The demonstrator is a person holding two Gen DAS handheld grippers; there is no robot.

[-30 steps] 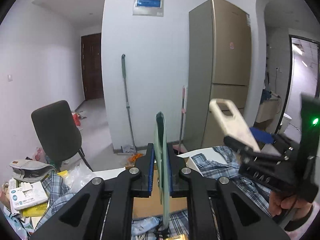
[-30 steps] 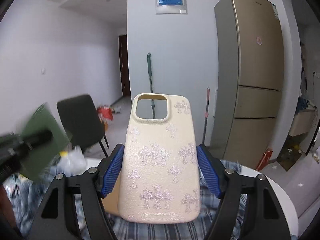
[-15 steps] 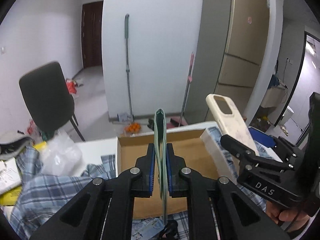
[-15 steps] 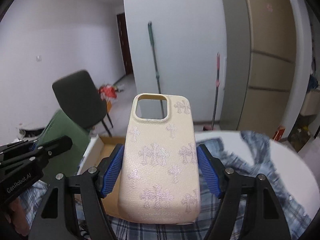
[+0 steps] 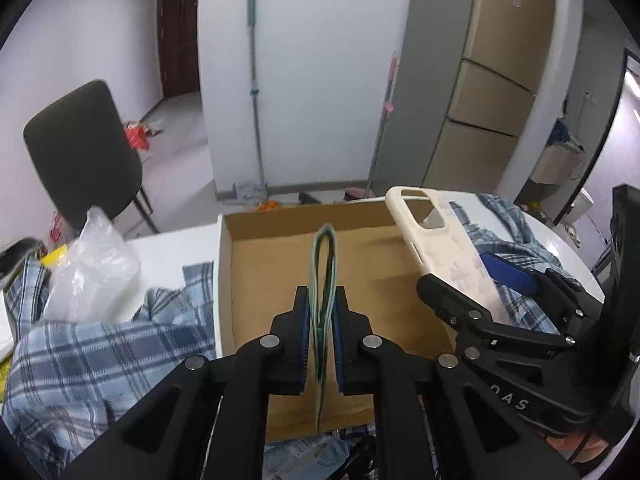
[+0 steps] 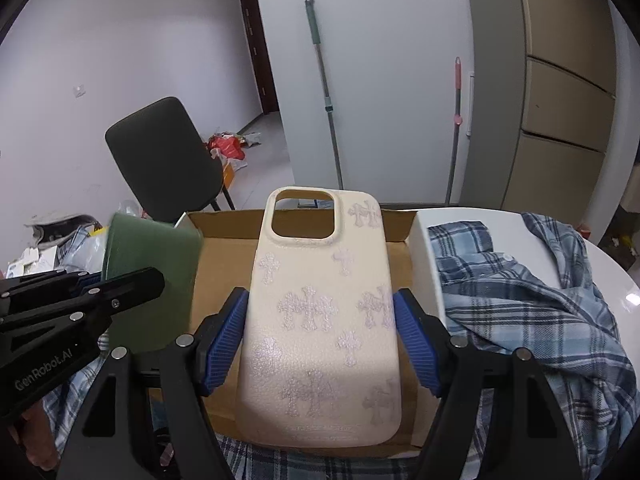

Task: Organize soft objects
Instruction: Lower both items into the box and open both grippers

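Observation:
My left gripper (image 5: 320,308) is shut on a dark green phone case (image 5: 325,264), seen edge-on and held over the open cardboard box (image 5: 256,276). In the right wrist view the green case (image 6: 152,272) shows flat at the left, over the box's left side. My right gripper (image 6: 320,324) is shut on a cream phone case (image 6: 320,320) with pale cross patterns, held above the box (image 6: 216,276). The cream case (image 5: 436,240) also shows at the right in the left wrist view, over the box's right edge.
A plaid blue shirt (image 6: 532,312) lies on the white table right of the box, and more plaid cloth (image 5: 92,356) at its left. A clear plastic bag (image 5: 92,264) sits at left. A black chair (image 5: 80,148), mops and a fridge stand beyond.
Both grippers have tilted down and moved forward with their cases; the box, first mostly out of sight, now lies open beneath both cases.

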